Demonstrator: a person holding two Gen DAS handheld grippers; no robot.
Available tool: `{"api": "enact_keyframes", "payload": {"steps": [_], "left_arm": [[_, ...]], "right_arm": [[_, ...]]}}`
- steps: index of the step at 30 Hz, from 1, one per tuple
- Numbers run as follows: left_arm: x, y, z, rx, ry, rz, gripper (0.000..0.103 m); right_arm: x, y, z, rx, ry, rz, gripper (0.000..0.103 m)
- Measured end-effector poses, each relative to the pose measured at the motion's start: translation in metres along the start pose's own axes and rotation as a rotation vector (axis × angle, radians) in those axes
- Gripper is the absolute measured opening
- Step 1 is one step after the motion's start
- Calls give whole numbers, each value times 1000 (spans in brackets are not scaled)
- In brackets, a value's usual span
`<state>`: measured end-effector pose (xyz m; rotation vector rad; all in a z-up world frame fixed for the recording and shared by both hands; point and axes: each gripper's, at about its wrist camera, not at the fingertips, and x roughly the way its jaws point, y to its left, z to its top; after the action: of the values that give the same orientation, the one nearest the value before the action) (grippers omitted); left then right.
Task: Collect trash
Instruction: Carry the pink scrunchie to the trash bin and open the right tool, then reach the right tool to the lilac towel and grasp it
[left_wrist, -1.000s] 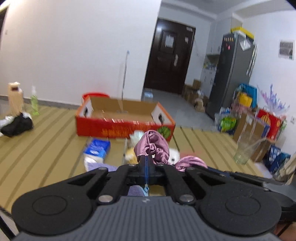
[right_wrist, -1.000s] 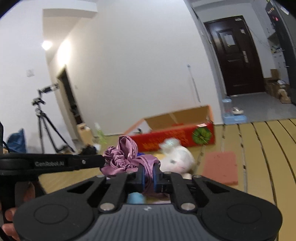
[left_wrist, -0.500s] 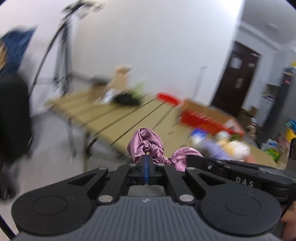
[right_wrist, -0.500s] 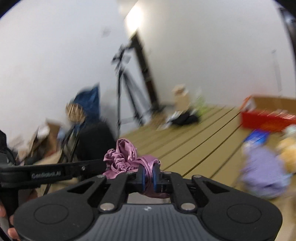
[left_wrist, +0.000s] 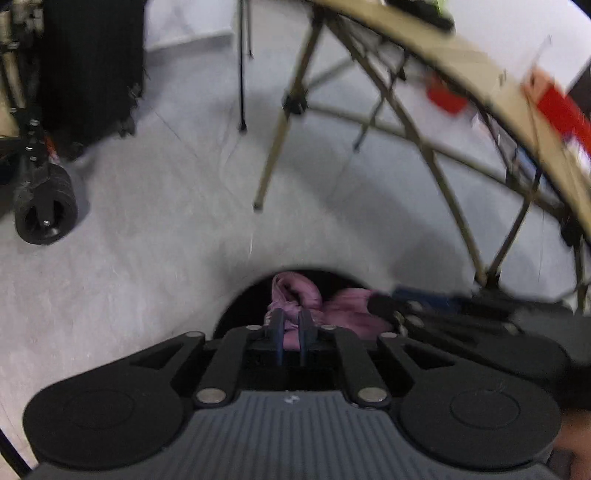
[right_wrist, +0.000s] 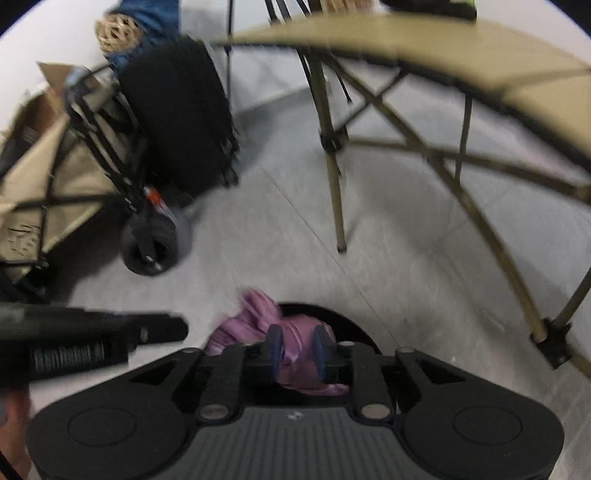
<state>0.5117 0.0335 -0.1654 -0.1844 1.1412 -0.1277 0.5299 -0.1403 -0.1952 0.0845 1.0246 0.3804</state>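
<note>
A crumpled purple satin cloth (left_wrist: 295, 295) hangs between my two grippers. My left gripper (left_wrist: 291, 325) is shut on one end of it. My right gripper (right_wrist: 297, 350) is shut on the other end, with the cloth (right_wrist: 258, 314) bunched between its blue pads. Both point down at the grey floor. A round black opening (left_wrist: 243, 306), apparently a bin, lies right under the cloth; it also shows in the right wrist view (right_wrist: 340, 321). The right gripper shows at the right of the left wrist view (left_wrist: 461, 314). The left gripper shows at the left of the right wrist view (right_wrist: 92, 332).
A folding table (right_wrist: 443, 44) with crossed tan legs (right_wrist: 332, 177) stands ahead and to the right. A black wheeled cart (right_wrist: 147, 240) with a tan bag and a black case (right_wrist: 177, 118) stands at the left. A tripod leg (left_wrist: 242, 74) stands beyond.
Both grippers have swung away from the table top and tipped down toward the floor, carrying the purple cloth over the black opening. The right jaws stand a little wider than before.
</note>
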Motion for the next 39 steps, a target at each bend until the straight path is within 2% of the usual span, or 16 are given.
{"api": "enact_keyframes", "payload": {"steps": [2,3,4,7,12,15,22,27,31,34,39], "left_arm": [[-1,0,1,-25,4,-4,24],[-3,-1,1,-24,-6,8,38],[-6,-3,0,-16,-26,33,43],[-5,-3,3,-3,-34,36,51],[4,-5,8,-7,-24,76,59],[4,-3,7,-12,-27,87,62],[-14,-6,-11,-10,-24,124,74],[-46,-20,-24,-7,-71,150,74],[-93,-44,-27,24,-192,161,75],[-136,-75,-30,73,-333,145,80],[-198,-152,-46,198,-599,46,90]], "right_arm": [[16,-3,-2,1,36,-11,23],[22,-4,-4,3,47,-13,25],[26,-7,-5,3,57,-13,27],[33,-9,-1,10,74,-14,33],[38,-12,4,12,75,-21,40],[34,-10,6,9,64,-26,41],[-12,-4,4,1,30,-30,48],[-42,1,-4,-15,24,-30,49],[-90,6,-4,-31,-69,-17,49],[-147,3,-4,-31,-200,0,52],[-259,-24,-26,-17,-472,-78,62]]}}
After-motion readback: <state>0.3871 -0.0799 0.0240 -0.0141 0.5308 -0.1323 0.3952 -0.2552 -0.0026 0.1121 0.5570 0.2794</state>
